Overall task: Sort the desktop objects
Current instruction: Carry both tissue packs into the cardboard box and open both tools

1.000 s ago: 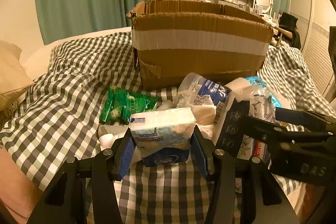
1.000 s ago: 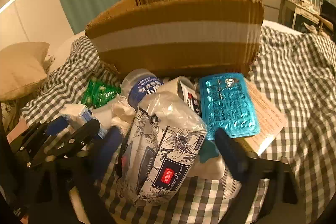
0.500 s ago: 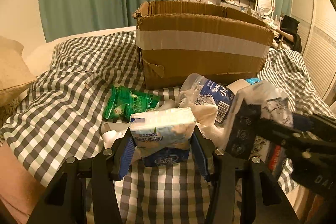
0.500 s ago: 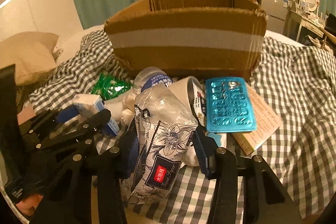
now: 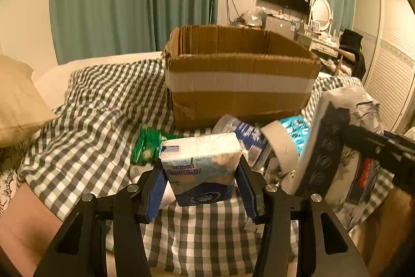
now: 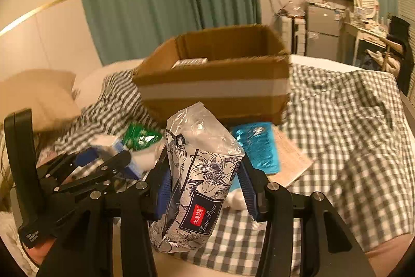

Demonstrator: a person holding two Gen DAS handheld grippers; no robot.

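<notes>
My left gripper [image 5: 199, 178] is shut on a small white-and-blue tissue pack [image 5: 199, 168], held above the checked cloth. My right gripper [image 6: 203, 181] is shut on a flower-printed tissue pack [image 6: 199, 183], also lifted; it shows at the right of the left wrist view [image 5: 345, 157]. An open cardboard box [image 5: 238, 85] stands behind the pile; the right wrist view shows the box [image 6: 215, 85] with a flat carton inside. A green packet [image 5: 145, 147], a plastic bottle [image 5: 243, 136] and a blue blister pack [image 6: 256, 147] lie in front of the box.
A paper leaflet [image 6: 290, 160] lies under the blister pack. A beige pillow [image 5: 18, 105] is at the left. The checked cloth [image 5: 85, 126] covers the bed. Green curtains, a wall TV and a dresser stand behind.
Both grippers have risen with their tissue packs; the box's inside now shows. The right gripper closed on the flowered pack during the first half second.
</notes>
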